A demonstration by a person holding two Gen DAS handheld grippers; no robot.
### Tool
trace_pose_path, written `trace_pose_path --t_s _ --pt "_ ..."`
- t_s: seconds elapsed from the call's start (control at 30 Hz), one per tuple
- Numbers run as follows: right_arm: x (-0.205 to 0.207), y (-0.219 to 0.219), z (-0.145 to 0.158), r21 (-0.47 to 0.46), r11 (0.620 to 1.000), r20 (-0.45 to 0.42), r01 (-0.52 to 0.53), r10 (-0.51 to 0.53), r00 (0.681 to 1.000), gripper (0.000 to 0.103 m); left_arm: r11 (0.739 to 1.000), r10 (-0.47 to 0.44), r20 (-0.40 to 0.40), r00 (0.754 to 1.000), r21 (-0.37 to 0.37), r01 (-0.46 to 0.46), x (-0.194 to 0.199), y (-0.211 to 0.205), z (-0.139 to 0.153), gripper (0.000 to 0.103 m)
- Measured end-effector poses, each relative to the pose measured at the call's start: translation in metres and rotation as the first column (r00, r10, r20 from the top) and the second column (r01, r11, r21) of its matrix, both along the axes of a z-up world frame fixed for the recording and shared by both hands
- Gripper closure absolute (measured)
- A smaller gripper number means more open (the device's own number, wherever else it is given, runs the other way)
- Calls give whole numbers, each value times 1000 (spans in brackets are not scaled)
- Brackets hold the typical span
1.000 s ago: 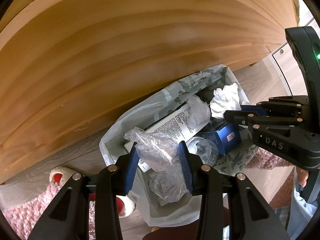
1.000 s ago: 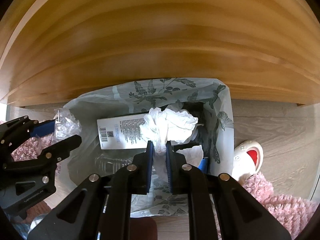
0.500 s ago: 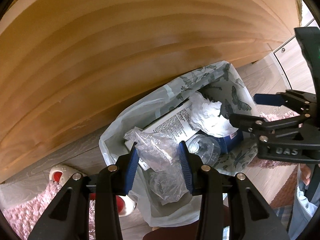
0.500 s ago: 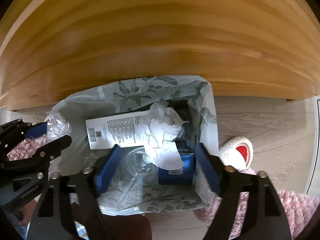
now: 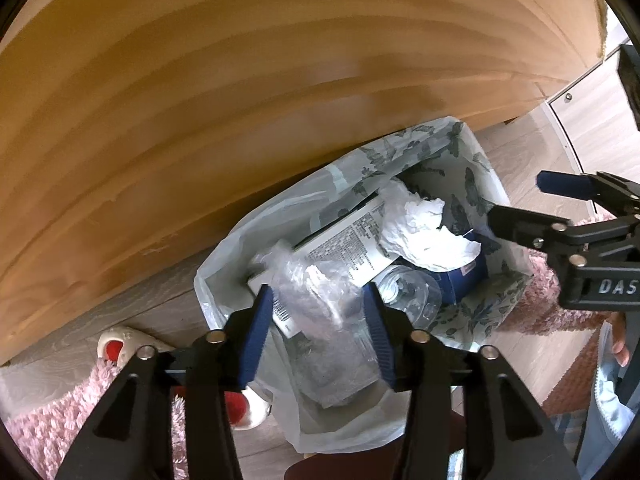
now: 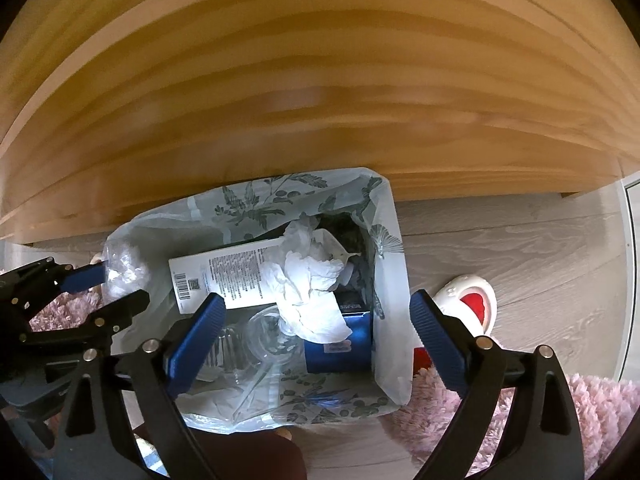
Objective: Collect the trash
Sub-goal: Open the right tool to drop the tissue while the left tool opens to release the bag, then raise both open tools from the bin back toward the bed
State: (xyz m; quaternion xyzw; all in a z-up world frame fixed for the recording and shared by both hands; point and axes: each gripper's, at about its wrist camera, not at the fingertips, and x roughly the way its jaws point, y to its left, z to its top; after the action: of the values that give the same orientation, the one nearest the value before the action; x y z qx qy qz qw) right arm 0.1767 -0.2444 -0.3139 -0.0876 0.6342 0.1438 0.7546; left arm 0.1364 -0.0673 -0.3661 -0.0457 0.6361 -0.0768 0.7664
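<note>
Both claws hang over the lined trash bag [image 6: 384, 216] to drop waste; the right claw [image 6: 316, 332] stands wide, its white tissue [image 6: 308, 280] inside; the left claw [image 5: 320, 324], just widening, loosely brackets the clear wrapper [image 5: 316, 292].

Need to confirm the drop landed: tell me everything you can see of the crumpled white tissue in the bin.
The crumpled white tissue is a soft, creased paper wad lying loose on top of the trash inside the floral-lined bin. It drapes over one end of the white printed box and onto the blue box, beside a clear plastic bottle. The right gripper hangs wide open above it, not touching.
</note>
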Motion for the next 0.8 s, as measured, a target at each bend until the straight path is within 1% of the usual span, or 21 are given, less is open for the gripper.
trace_pose_path --t_s 0.03,0.13,0.23,0.27,0.37,0.6,0.8 --pt "0 0 -2 1 1000 2 3 -3 1000 14 1000 6 -4 1000 1 -6 0 1 -1 50" --pt "-1 -3 -1 4 1000 6 11 -11 1000 14 999 34 1 999 1 -34 1 5 0 29" --pt "0 -3 1 6 1000 8 16 -16 1000 14 998 57 7 998 -11 -57 2 7 0 20" --pt "0 -3 0 8 1000 8 16 -16 1000 14 998 68 11 998 -10 -68 2 9 1 15" --pt "0 -4 2 8 1000 11 14 -14 1000 14 997 81 32 996 -18 -81 2 11 3 8" --pt "-2 -3 2 4 1000 17 8 -8 1000 14 998 61 100 993 -29 -59 0 6 15 8" --pt "-2 -3 3 6 1000 23 11 -11 1000 14 997 71 102 992 -35 -68 1 7 18 8"
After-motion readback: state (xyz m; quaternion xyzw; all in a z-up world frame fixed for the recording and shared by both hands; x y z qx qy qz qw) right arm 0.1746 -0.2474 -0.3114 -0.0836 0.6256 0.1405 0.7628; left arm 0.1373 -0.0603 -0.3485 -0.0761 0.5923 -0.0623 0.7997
